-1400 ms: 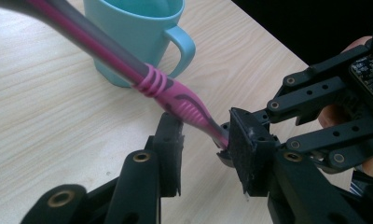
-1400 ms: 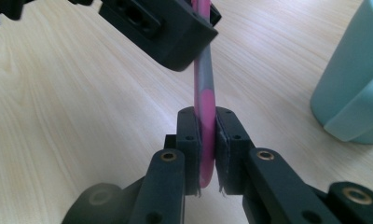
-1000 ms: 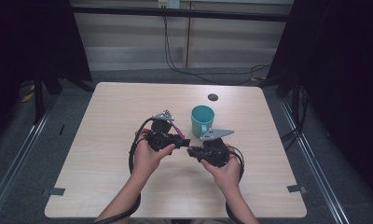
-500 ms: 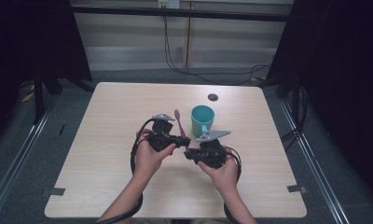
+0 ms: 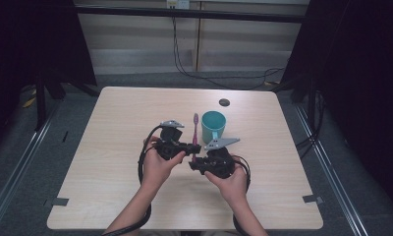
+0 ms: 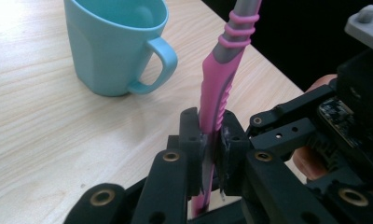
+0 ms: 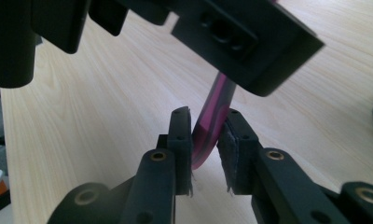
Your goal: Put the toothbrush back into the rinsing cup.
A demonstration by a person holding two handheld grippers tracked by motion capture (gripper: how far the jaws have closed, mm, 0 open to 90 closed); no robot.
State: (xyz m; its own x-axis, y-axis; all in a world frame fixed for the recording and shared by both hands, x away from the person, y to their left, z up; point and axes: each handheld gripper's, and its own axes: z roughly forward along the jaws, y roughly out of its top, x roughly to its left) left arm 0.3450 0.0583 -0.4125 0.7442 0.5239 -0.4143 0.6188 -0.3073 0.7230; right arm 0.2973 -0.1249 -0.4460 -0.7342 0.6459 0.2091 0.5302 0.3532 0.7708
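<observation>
My left gripper (image 6: 209, 140) is clamped on the handle of the pink toothbrush (image 6: 220, 88), holding it upright just beside the teal mug (image 5: 213, 125) on the wooden table (image 5: 111, 128). My right gripper (image 7: 204, 135) has its jaws slightly parted around the toothbrush's lower end, not yet pinching it.

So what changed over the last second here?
The toothbrush has swung up: it lay low between the hands a second ago and now stands nearly upright beside the mug. The left claw stays shut on its handle. The right claw has come in around the handle's lower end, jaws slightly apart. Both hands drifted a little toward the person. The mug and the dark disc did not move.
</observation>
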